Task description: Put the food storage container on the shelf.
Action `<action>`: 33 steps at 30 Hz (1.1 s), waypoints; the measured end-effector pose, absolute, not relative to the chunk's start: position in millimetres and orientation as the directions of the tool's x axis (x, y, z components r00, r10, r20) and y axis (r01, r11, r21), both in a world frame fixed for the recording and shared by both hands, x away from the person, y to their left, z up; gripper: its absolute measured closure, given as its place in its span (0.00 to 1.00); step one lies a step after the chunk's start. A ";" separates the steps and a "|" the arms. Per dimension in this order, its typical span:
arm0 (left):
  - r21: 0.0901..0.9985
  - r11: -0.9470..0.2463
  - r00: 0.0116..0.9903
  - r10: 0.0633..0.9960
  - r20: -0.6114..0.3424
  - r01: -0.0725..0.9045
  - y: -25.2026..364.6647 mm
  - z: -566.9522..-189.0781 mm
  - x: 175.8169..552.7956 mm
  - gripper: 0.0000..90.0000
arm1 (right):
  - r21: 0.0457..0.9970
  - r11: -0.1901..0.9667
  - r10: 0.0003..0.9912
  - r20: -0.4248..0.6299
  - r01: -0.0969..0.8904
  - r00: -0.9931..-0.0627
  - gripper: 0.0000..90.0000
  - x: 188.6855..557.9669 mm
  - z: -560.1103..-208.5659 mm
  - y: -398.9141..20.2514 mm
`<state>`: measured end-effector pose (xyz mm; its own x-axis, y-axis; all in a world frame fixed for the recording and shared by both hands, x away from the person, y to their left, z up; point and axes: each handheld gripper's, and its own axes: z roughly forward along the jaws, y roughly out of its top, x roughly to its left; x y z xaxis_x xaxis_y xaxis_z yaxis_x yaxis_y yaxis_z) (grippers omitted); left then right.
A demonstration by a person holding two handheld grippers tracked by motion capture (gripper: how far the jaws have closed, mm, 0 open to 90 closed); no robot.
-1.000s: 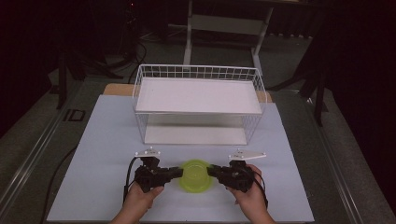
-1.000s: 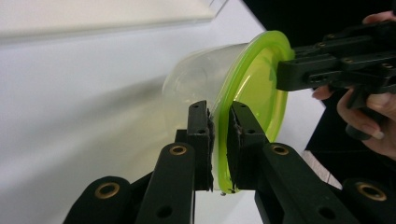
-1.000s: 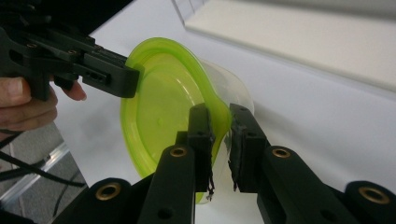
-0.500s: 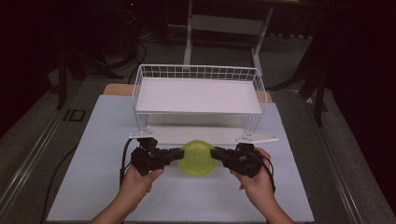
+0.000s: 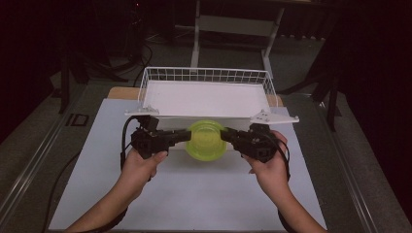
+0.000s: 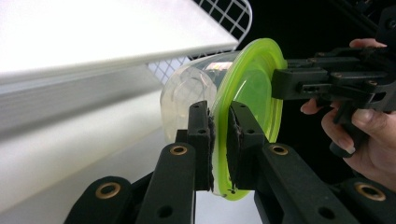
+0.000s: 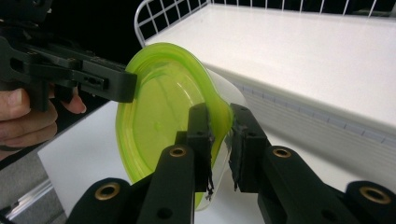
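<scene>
Green-lidded container (image 5: 206, 141), white table (image 5: 194, 194), dark room

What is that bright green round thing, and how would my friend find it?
Look just in front of the white wire basket. Two black grippers pinch a clear tub by its lime-green lid, one from each side. Nothing else there is green.

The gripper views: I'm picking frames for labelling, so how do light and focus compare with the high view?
High view: dim, surroundings black, table evenly lit, lidded container sharp. Left gripper view: the white shelf blows out to glare, near jaws slightly soft, green lid crisp. Right gripper view: shelf bright but readable, background dark.
</scene>
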<state>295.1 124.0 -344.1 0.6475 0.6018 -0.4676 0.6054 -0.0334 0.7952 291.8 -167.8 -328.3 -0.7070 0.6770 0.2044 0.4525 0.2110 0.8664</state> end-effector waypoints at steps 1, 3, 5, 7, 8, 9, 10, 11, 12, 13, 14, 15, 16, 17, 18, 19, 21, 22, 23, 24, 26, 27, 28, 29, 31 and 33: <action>0.799 -0.034 0.647 0.608 -0.460 0.600 123.7 -340.8 296.6 0.91 | 0.868 0.213 0.682 0.197 0.448 -0.704 0.88 293.5 -326.2 -166.6; 0.805 -0.044 0.647 0.622 -0.442 0.592 123.4 -334.5 300.5 0.91 | 0.871 0.213 0.689 0.188 0.443 -0.700 0.88 298.0 -322.5 -164.6; 0.807 -0.051 0.644 0.633 -0.430 0.589 123.0 -328.4 305.2 0.91 | 0.871 0.210 0.691 0.190 0.445 -0.697 0.88 303.9 -319.3 -163.5; 0.808 -0.058 0.643 0.641 -0.420 0.586 123.1 -321.4 310.9 0.91 | 0.871 0.203 0.695 0.193 0.447 -0.692 0.88 310.3 -315.1 -162.3; 0.809 -0.059 0.642 0.643 -0.417 0.585 123.1 -319.1 312.6 0.91 | 0.870 0.199 0.698 0.196 0.450 -0.689 0.88 312.7 -312.9 -161.8; 0.809 -0.057 0.639 0.646 -0.417 0.586 123.0 -316.2 315.0 0.91 | 0.870 0.195 0.699 0.200 0.452 -0.687 0.88 314.7 -311.2 -161.6; 0.809 -0.058 0.638 0.648 -0.415 0.585 123.0 -313.5 317.2 0.91 | 0.871 0.191 0.700 0.202 0.453 -0.685 0.88 317.2 -309.0 -161.3; 0.809 -0.060 0.638 0.649 -0.413 0.585 123.2 -311.0 319.6 0.91 | 0.871 0.188 0.702 0.204 0.454 -0.682 0.88 319.5 -307.0 -160.9; 0.808 -0.059 0.637 0.650 -0.414 0.586 123.6 -308.9 322.2 0.91 | 0.872 0.186 0.703 0.205 0.454 -0.681 0.88 322.0 -305.2 -160.6; 0.808 -0.057 0.635 0.651 -0.415 0.587 123.6 -306.8 325.2 0.91 | 0.870 0.180 0.703 0.213 0.459 -0.679 0.88 324.6 -303.4 -160.6; 0.808 -0.061 0.635 0.654 -0.412 0.586 123.6 -305.6 327.3 0.91 | 0.869 0.175 0.704 0.218 0.462 -0.676 0.88 327.8 -301.7 -160.2; 0.807 -0.059 0.634 0.654 -0.413 0.587 123.9 -304.3 330.1 0.91 | 0.870 0.178 0.707 0.213 0.461 -0.674 0.88 329.6 -300.7 -159.6; 0.805 -0.058 0.632 0.654 -0.416 0.590 124.2 -303.2 333.2 0.91 | 0.869 0.177 0.709 0.214 0.463 -0.672 0.88 332.1 -299.3 -159.1; 0.804 -0.057 0.632 0.652 -0.419 0.592 124.3 -302.3 336.4 0.91 | 0.869 0.176 0.711 0.212 0.462 -0.670 0.88 334.8 -298.1 -158.5; 0.803 -0.055 0.631 0.651 -0.422 0.593 124.7 -301.0 340.0 0.91 | 0.868 0.177 0.715 0.209 0.463 -0.667 0.88 337.2 -296.8 -157.9; 0.805 -0.056 0.632 0.652 -0.419 0.591 124.7 -300.4 341.9 0.91 | 0.866 0.175 0.716 0.215 0.468 -0.664 0.88 340.5 -295.5 -157.7; 0.804 -0.058 0.629 0.657 -0.415 0.591 124.1 -298.6 346.9 0.91 | 0.865 0.173 0.722 0.214 0.471 -0.658 0.88 344.5 -294.1 -157.0; 0.804 -0.054 0.625 0.661 -0.416 0.592 123.9 -297.9 348.9 0.91 | 0.863 0.170 0.721 0.219 0.475 -0.657 0.88 347.2 -293.8 -156.9; 0.804 -0.057 0.624 0.664 -0.412 0.592 123.3 -297.5 351.0 0.91 | 0.862 0.166 0.723 0.224 0.479 -0.653 0.88 349.7 -293.5 -156.8; 0.802 -0.055 0.621 0.666 -0.414 0.595 123.3 -297.7 353.5 0.91 | 0.859 0.168 0.725 0.224 0.483 -0.651 0.88 352.2 -293.3 -156.5; 0.794 -0.057 0.616 0.666 -0.421 0.605 123.3 -298.9 358.8 0.91 | 0.854 0.166 0.729 0.231 0.493 -0.645 0.88 356.8 -293.5 -156.0; 0.793 -0.056 0.613 0.669 -0.421 0.607 123.1 -299.9 361.0 0.91 | 0.849 0.167 0.731 0.234 0.501 -0.641 0.88 358.8 -294.0 -155.4; 0.792 -0.056 0.610 0.672 -0.420 0.608 122.6 -300.7 362.7 0.90 | 0.846 0.170 0.733 0.234 0.505 -0.638 0.88 360.9 -294.8 -155.0; 0.789 -0.058 0.606 0.676 -0.419 0.611 122.0 -301.4 364.7 0.90 | 0.845 0.172 0.737 0.230 0.506 -0.635 0.88 362.5 -295.5 -154.3; 0.794 -0.055 0.603 0.682 -0.413 0.606 121.4 -301.5 366.7 0.90 | 0.836 0.171 0.740 0.240 0.521 -0.628 0.88 366.4 -296.6 -153.8; 0.797 -0.066 0.604 0.691 -0.397 0.600 120.0 -299.7 367.4 0.90 | 0.836 0.169 0.741 0.241 0.522 -0.626 0.88 369.0 -296.9 -153.8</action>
